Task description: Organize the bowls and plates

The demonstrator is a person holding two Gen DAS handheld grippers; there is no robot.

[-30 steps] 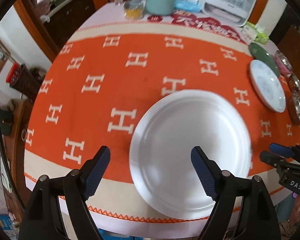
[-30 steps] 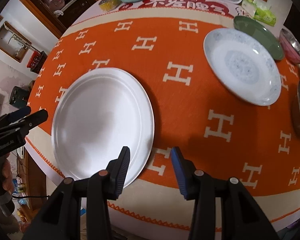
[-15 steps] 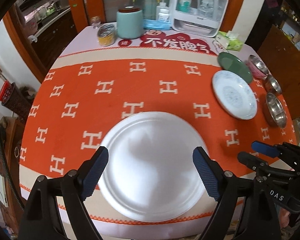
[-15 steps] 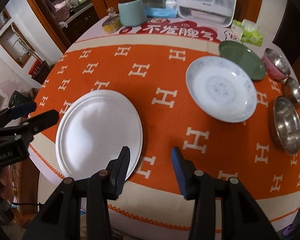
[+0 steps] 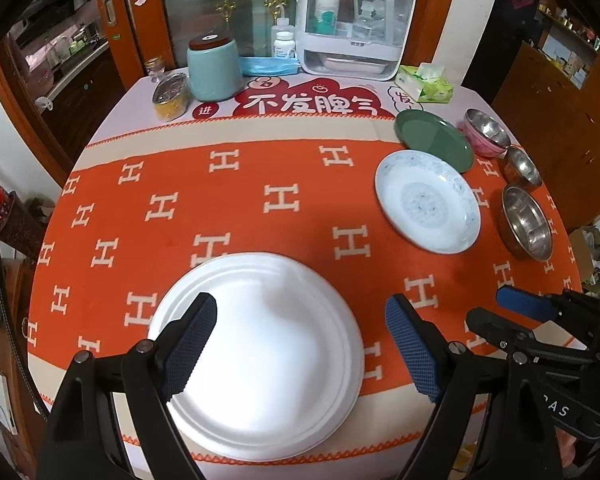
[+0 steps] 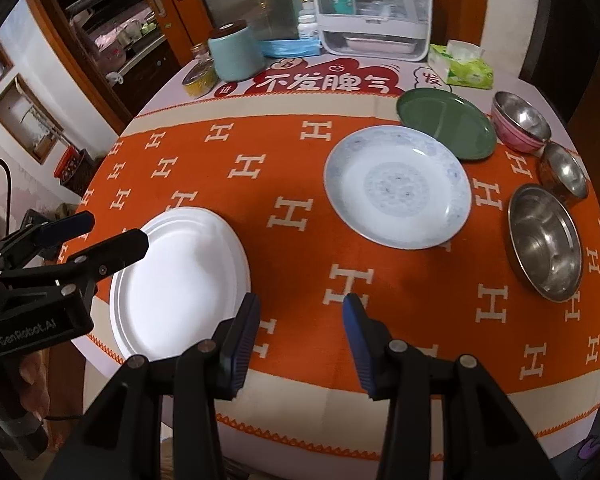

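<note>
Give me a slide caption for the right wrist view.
Open right gripper above the orange tablecloth, white plate beside it, patterned plate beyond.

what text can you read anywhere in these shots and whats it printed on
"不发脾气" on the red cloud print at the far end of the table mat.
"进" on the small red circle beside it.
"发" on the white bubble near the tissue pack.
"GenRobot.AI" on the left gripper body.
"AS", partly cut off, on the right gripper body.
"H" repeated across the orange cloth.
Bottle labels in the white organizer are too small to read.
</note>
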